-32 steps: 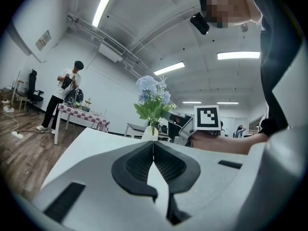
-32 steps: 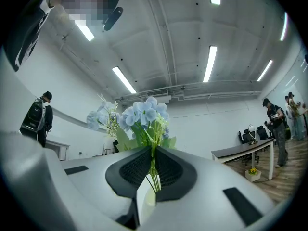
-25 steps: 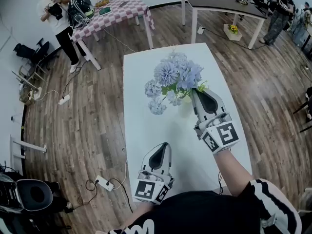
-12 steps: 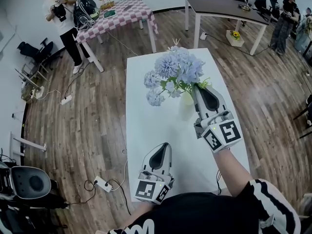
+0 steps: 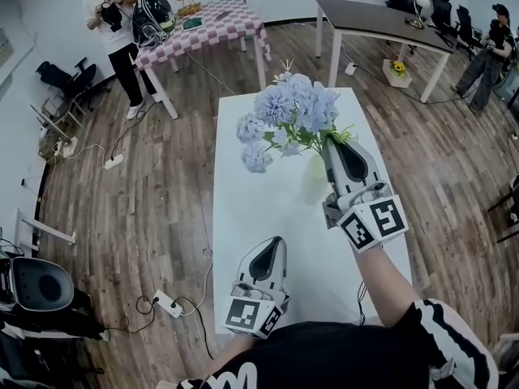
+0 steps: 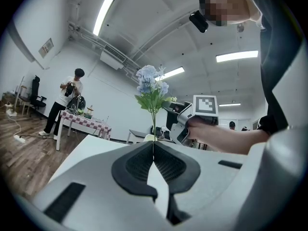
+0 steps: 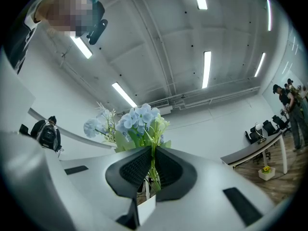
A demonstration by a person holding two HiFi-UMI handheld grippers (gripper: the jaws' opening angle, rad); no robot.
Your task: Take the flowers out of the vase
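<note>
White table (image 5: 259, 217) at centre, on wood-plank floor (image 5: 146, 185). Checkered-cloth table (image 5: 219, 21) beyond, bearing dark rounded bag (image 5: 154, 16); person (image 5: 117, 31) standing just beside. Dark-topped table (image 5: 377, 14) at far right, small pot with yellow flower (image 5: 397, 70) beneath. Power strip (image 5: 169, 302) with cables on floor, lower left.
</note>
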